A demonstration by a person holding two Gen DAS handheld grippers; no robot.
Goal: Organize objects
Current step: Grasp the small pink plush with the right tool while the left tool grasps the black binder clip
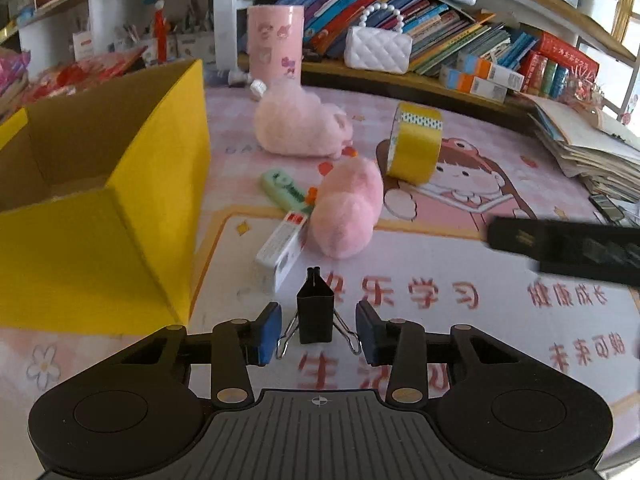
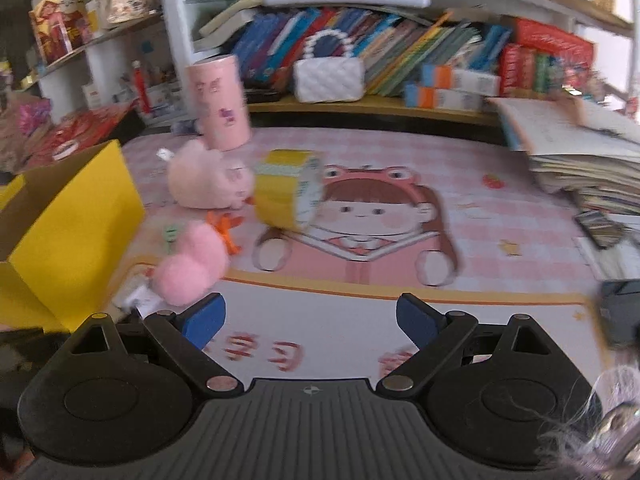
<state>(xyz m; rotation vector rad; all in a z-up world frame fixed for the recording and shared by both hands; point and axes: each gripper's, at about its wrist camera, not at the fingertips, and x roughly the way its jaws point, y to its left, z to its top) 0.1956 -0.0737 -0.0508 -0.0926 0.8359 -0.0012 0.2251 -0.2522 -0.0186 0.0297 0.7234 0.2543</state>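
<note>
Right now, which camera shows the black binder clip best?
Left wrist view: the black metal binder clip stands sharp and centred between the left gripper's open blue fingers. The right wrist view doesn't show it.

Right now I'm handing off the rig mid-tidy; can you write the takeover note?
Left gripper: open, pads either side of the black binder clip standing on the mat, not closed on it.
Right gripper: open, empty, above the mat.
Yellow box at left, open; nothing visible inside.
Still out: two pink plush toys, yellow tape roll, green item, white item.
Left to do: clip first, then the rest.
</note>
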